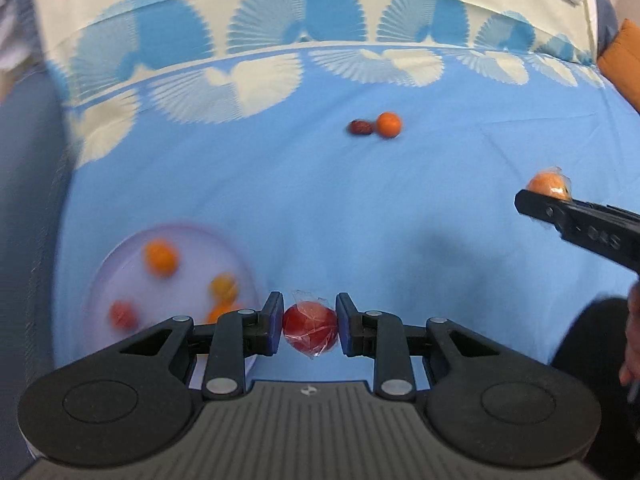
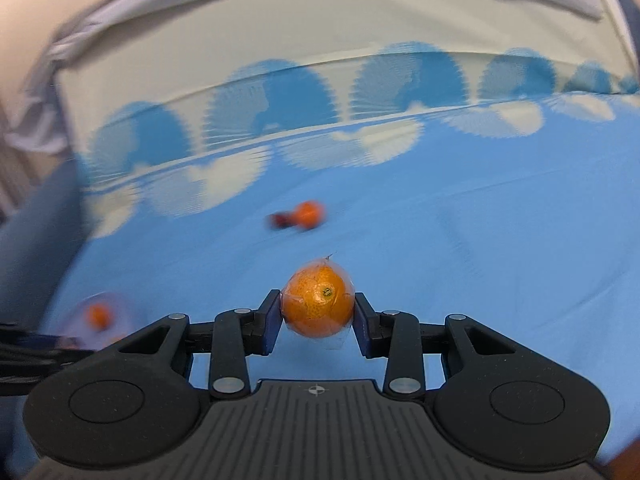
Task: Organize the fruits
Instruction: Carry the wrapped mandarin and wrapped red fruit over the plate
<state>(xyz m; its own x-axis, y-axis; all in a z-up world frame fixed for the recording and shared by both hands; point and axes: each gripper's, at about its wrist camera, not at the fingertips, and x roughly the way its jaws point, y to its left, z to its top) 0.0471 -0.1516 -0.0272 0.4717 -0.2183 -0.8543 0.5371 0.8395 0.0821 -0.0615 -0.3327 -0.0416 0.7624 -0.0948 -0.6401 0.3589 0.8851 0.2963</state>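
Fruit was in both of my grippers. My left gripper (image 1: 310, 326) had its jaws shut tight on a red fruit (image 1: 310, 328) wrapped in clear plastic, and the blue pads pressed on both sides of it. My right gripper (image 2: 316, 314) had its jaws shut on a wrapped orange (image 2: 318, 306), a bit wider because the orange was bigger. Both fruits hung up in the air over the blue sheet (image 1: 400, 208) on the bed.

I think my job at that point was to carry them to the plate (image 1: 120, 264). It lay low on the left, just beside my left jaws, and it had some orange fruits and a red one in it. To do it well, I thought I should keep the squeeze steady, because the plastic looked slippery. I should go low over a bare spot on the plate before letting go, so nothing rolled away or bumped the fruits in there. One gripper should go first, so the two did not crash.

Far off on the sheet lay a small dark fruit (image 1: 360, 127) touching a little orange one (image 1: 389, 124). They were not picked up yet.
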